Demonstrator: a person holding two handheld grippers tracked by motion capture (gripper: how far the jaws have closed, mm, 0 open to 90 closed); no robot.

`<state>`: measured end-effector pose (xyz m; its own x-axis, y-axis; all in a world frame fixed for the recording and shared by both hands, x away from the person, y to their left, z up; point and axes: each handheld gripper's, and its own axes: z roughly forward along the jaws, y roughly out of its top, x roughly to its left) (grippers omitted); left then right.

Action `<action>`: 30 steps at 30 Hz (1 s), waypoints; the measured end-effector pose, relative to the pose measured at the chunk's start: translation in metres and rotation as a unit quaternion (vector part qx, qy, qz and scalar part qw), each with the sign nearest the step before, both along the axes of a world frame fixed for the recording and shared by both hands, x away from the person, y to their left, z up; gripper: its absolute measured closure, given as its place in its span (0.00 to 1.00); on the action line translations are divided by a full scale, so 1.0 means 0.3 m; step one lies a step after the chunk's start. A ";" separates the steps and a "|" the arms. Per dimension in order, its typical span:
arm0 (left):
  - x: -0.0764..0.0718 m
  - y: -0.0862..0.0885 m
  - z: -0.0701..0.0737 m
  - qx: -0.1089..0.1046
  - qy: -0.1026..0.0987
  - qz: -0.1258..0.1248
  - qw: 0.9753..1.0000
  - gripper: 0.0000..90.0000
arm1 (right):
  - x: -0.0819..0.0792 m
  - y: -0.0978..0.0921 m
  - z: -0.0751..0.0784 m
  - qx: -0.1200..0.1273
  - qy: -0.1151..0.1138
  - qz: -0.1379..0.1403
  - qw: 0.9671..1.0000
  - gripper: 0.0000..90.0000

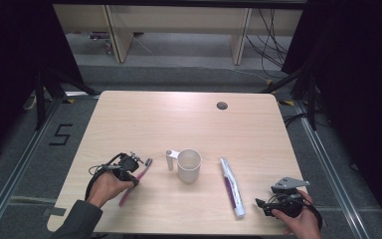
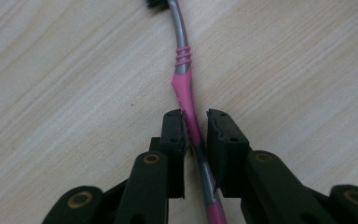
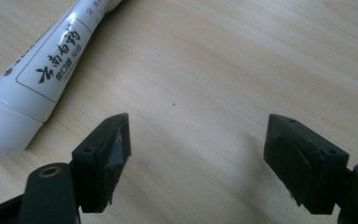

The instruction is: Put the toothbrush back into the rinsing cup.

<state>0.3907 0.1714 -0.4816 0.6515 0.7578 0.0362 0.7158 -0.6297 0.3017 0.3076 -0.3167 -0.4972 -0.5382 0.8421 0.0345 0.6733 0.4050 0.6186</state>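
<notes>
Left gripper [image 2: 196, 135] pinches the pink toothbrush [image 2: 186, 88] mid-handle, prob. light, stiff, slick plastic (grip near the ribbed neck), while right gripper [image 3: 198, 154] is spread wide beside toothpaste tube [image 3: 42, 70].

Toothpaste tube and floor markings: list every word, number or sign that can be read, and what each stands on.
"5": black numeral on the grey floor left of the table.
"云南白药": large black characters on the white toothpaste tube, right gripper view.
Smaller line beneath, and print along the tube's edge: too blurred to read.
</notes>
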 end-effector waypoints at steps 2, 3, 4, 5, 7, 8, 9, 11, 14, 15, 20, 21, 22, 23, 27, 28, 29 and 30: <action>0.011 -0.002 0.001 0.009 0.011 -0.001 1.000 0.87 | 0.002 -0.003 -0.002 -0.006 -0.004 0.008 1.000 0.26; 0.014 -0.006 0.000 0.011 0.018 0.003 1.000 0.88 | 0.003 -0.003 -0.002 -0.007 -0.003 0.009 1.000 0.26; 0.019 -0.007 -0.001 0.015 0.024 0.000 1.000 0.89 | 0.003 -0.003 -0.002 -0.008 -0.003 0.010 1.000 0.26; 0.022 -0.009 0.000 0.015 0.027 -0.001 1.000 0.90 | 0.003 -0.002 -0.003 -0.007 0.000 0.010 1.000 0.26; 0.033 -0.014 0.001 0.027 0.034 -0.003 0.999 0.91 | 0.006 -0.005 -0.004 -0.010 -0.010 0.017 1.000 0.26; 0.038 -0.015 0.003 0.028 0.043 -0.004 0.999 0.91 | 0.009 -0.006 -0.006 -0.010 -0.017 0.023 1.000 0.26; 0.040 -0.018 0.002 0.029 0.046 -0.005 0.999 0.91 | 0.002 0.001 -0.006 -0.003 -0.007 0.010 1.000 0.26; 0.043 -0.025 0.004 0.035 0.060 -0.002 0.998 0.91 | 0.004 -0.001 -0.006 -0.007 -0.008 0.016 1.000 0.26; 0.050 -0.033 0.004 0.039 0.071 -0.006 0.997 0.92 | 0.008 -0.004 -0.007 -0.007 -0.012 0.020 1.000 0.26; 0.051 -0.034 0.003 0.037 0.072 -0.005 0.997 0.92 | -0.002 0.006 -0.002 0.003 0.007 0.000 1.000 0.26; 0.061 -0.032 0.004 0.041 0.083 -0.006 0.996 0.92 | 0.001 0.004 -0.006 -0.001 -0.003 0.008 1.000 0.26; 0.062 -0.032 0.003 0.041 0.083 -0.006 0.996 0.92 | 0.004 0.002 -0.006 -0.005 -0.007 0.016 1.000 0.26; 0.063 -0.031 0.003 0.042 0.085 -0.007 0.995 0.92 | 0.004 0.002 -0.007 -0.004 -0.009 0.015 1.000 0.26; 0.064 -0.031 0.004 0.044 0.089 -0.008 0.995 0.92 | 0.004 0.003 -0.007 -0.004 -0.007 0.014 1.000 0.26; 0.067 -0.029 0.004 0.041 0.091 -0.010 0.995 0.92 | 0.002 0.007 -0.012 0.004 -0.013 0.007 1.000 0.26; 0.068 -0.027 0.004 0.042 0.091 -0.014 0.995 0.92 | -0.002 0.014 -0.016 0.015 -0.013 -0.004 1.000 0.26; 0.067 -0.027 0.004 0.042 0.091 -0.016 0.995 0.92 | 0.000 0.011 -0.014 0.008 -0.011 0.001 1.000 0.26; 0.066 -0.028 0.004 0.042 0.090 -0.017 0.995 0.92 | -0.001 0.011 -0.015 0.008 -0.013 0.002 1.000 0.26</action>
<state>0.4106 0.1631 -0.4806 0.6780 0.7348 -0.0208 0.7317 -0.6719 0.1151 0.3074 -0.3134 -0.5017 -0.5422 0.8395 0.0345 0.6560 0.3974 0.6417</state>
